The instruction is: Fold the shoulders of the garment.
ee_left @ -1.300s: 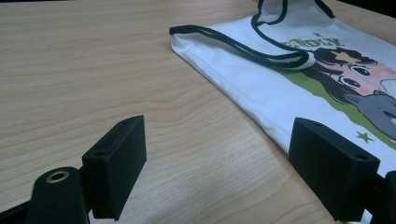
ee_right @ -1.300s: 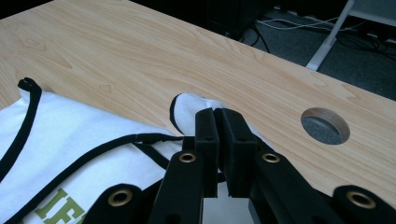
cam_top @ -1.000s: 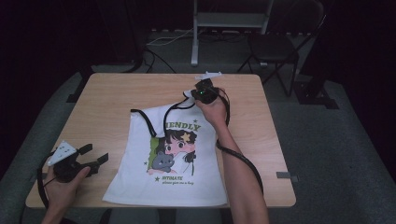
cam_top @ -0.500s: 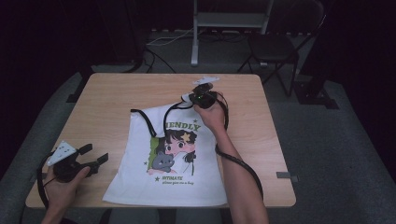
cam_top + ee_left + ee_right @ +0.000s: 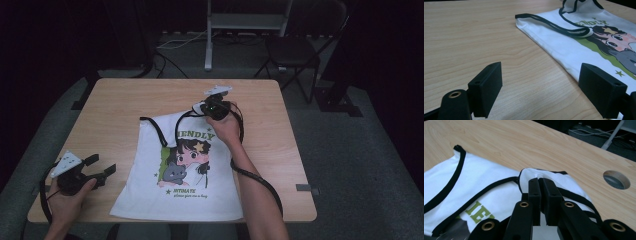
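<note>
Lying flat across the middle of the tabletop (image 5: 125,105), hem toward the near edge: one white sleeveless top (image 5: 185,175) with black trim at neck and armholes, printed with a cartoon girl, a grey cat and green lettering. Its far right shoulder strap is lifted off the wood and bunched, pinched between the pressed-together jaws of the right gripper (image 5: 206,106), which the person's right hand (image 5: 226,127) holds over the top's far right corner; in the right gripper view the two black jaws meet on the white, black-edged fabric. Left shoulder strap: flat on the wood. Left gripper (image 5: 100,166): near the near left corner of the tabletop, just beside the top's left side, jaws spread wide with bare wood between them, touching no cloth. Round cable hole (image 5: 616,179): in the tabletop beyond the pinched strap. Chair (image 5: 300,45) and metal stand (image 5: 210,35): on the floor past the far edge.
</note>
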A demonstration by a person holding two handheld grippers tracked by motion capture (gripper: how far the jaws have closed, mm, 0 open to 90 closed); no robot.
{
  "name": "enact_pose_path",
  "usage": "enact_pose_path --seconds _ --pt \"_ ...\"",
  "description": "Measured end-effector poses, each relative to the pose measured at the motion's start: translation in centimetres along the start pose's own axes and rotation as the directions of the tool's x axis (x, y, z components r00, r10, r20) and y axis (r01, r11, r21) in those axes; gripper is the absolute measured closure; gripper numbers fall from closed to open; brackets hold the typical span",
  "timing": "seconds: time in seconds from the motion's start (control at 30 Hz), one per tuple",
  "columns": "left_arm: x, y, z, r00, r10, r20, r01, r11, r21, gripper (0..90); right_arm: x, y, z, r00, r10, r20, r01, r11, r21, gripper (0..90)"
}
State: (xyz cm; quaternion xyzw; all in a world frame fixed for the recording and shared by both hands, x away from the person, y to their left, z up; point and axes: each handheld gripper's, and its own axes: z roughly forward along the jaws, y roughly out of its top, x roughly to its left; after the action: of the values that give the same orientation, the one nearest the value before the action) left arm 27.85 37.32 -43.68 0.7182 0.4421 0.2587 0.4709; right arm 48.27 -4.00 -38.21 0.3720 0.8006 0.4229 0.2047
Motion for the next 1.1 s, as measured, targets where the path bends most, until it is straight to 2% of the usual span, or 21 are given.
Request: enact_pose_path --seconds 0.6,1.1 --pt "0.0 0.0 0.0 1.0 0.0 0.0 0.0 1.0 0.001 18.9 1.6 -0.8 -0.6 0.999 -0.042 -0.015 0.042 0.9991 0.001 85.9" --pt "0.0 0.0 0.0 1.0 0.001 -0.001 -0.001 1.0 0.001 18.9 3.1 -1.7 -1.2 0.9949 -0.093 -0.04 0.093 0.9956 0.008 85.7"
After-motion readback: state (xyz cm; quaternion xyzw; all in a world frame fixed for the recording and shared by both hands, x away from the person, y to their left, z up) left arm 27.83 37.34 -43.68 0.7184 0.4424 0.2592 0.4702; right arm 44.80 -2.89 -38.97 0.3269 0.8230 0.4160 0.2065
